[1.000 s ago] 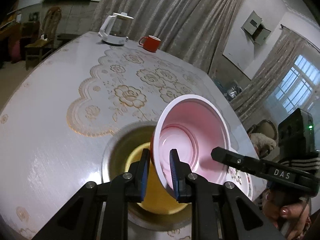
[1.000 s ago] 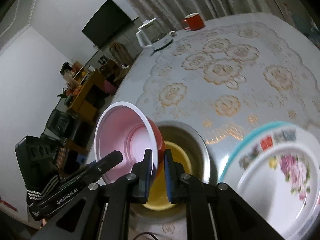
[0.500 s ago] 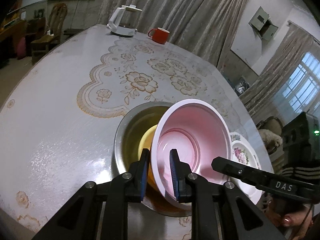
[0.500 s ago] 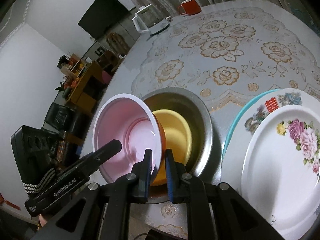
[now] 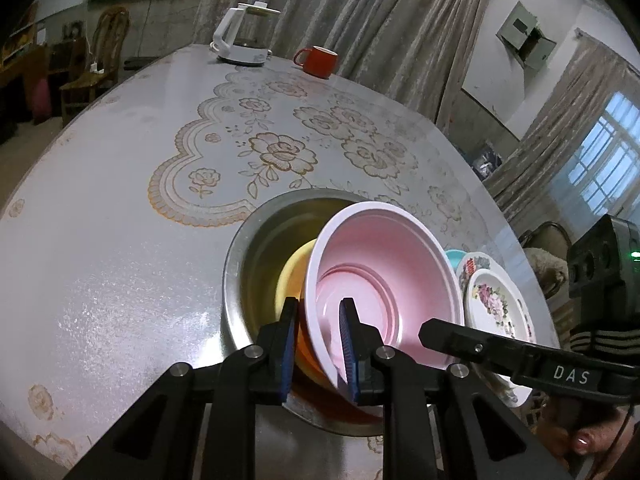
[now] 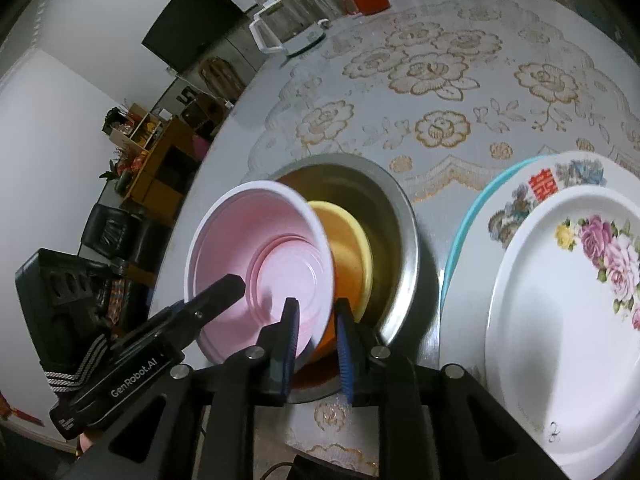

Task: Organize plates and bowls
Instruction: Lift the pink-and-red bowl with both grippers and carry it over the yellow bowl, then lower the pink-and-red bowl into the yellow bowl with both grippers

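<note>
Fingers of the left gripper (image 5: 318,344) pinch the pink bowl (image 5: 384,280); the right gripper's fingers (image 6: 346,344) have just been opening around its rim. It has sunk into the yellow bowl (image 6: 352,248) near the desk's (image 5: 120,240) front edge, nearly stacked.

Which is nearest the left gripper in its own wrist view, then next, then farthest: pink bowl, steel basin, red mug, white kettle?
From the left gripper:
1. Pink bowl, its rim between the jaws.
2. Steel basin, just beyond and under the bowl.
3. Red mug and white kettle, both at the table's far edge, too close to rank.
</note>
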